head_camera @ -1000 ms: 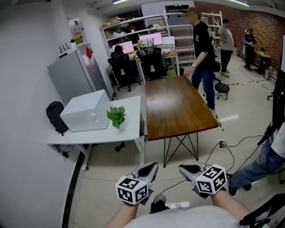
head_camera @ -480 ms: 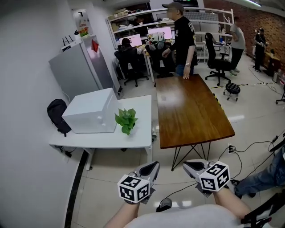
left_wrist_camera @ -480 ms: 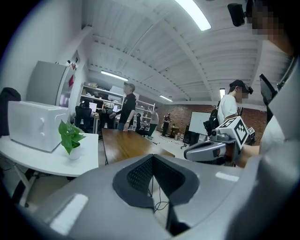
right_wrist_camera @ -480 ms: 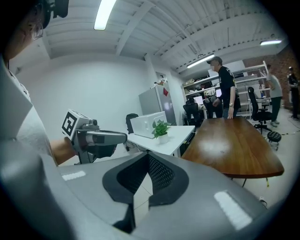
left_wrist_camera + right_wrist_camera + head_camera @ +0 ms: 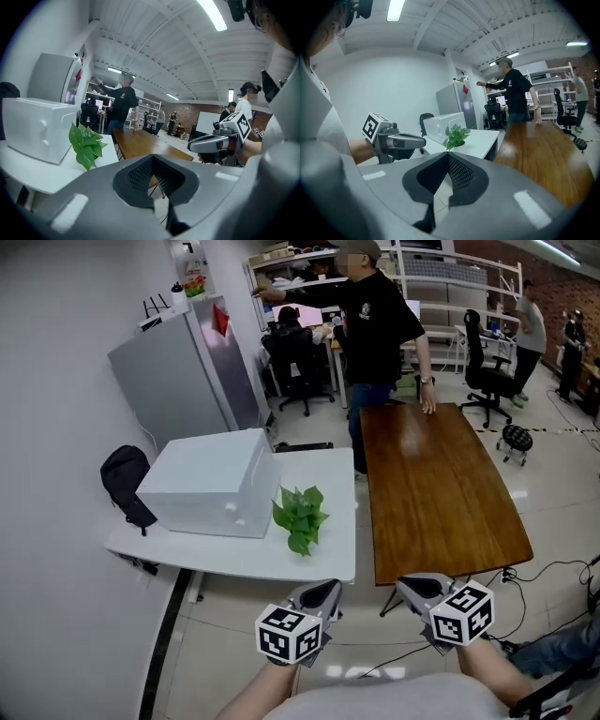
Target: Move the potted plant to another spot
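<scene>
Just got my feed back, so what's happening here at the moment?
A person holds a gripper in each hand, low in front of the body. The left gripper and the right gripper are both shut and empty. The potted plant stands untouched on the white table, beside a white box, ahead of both grippers. At the wooden table next to it, another person in black rests a hand.

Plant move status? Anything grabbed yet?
Done: nothing; the potted plant sits on the white table beside the white box. In hand: nothing; left gripper and right gripper are shut, empty, short of the table. To do: grasp, carry, set down elsewhere.
</scene>
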The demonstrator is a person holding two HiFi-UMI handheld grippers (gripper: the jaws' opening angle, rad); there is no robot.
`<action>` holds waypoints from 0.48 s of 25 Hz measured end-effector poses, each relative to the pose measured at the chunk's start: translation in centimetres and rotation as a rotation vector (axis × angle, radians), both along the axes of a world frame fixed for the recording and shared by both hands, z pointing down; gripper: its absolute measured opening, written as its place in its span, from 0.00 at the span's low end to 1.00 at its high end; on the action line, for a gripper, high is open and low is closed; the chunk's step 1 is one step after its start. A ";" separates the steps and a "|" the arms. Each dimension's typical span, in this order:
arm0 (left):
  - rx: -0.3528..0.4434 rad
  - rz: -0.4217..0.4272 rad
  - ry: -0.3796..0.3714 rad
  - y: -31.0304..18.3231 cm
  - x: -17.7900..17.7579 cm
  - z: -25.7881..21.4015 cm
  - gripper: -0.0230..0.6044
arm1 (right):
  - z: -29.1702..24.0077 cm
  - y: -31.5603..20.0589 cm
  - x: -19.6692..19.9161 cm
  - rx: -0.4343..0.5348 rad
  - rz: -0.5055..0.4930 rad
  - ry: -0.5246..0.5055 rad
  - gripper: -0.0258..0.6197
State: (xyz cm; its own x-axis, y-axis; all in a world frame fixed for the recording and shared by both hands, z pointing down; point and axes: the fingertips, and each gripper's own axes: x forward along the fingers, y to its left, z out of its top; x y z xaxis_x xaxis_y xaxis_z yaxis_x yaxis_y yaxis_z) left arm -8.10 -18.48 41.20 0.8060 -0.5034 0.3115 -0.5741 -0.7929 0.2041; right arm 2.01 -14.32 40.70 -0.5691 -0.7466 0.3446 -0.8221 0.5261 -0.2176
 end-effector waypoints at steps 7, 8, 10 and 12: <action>-0.038 -0.018 -0.004 -4.1 -0.1 1.6 0.03 | 1.0 -4.2 0.9 -0.020 0.001 0.016 0.04; -0.039 -0.023 -0.007 -4.5 -0.1 1.8 0.03 | 1.3 -4.8 0.9 -0.021 -0.004 0.015 0.04; -0.045 -0.037 -0.012 -5.3 -0.2 2.3 0.03 | 1.8 -5.8 1.0 -0.023 -0.018 0.019 0.04; -0.052 -0.052 -0.015 -5.8 -0.1 2.6 0.03 | 2.2 -6.6 1.1 -0.025 -0.032 0.019 0.04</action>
State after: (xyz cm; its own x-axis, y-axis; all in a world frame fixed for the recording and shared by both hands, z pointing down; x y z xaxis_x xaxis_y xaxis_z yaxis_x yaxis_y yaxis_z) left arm -8.18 -24.27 43.78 0.7743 -0.5272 0.3499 -0.6175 -0.7504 0.2357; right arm 3.14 -20.88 42.88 -0.5856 -0.7193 0.3737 -0.8091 0.5469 -0.2151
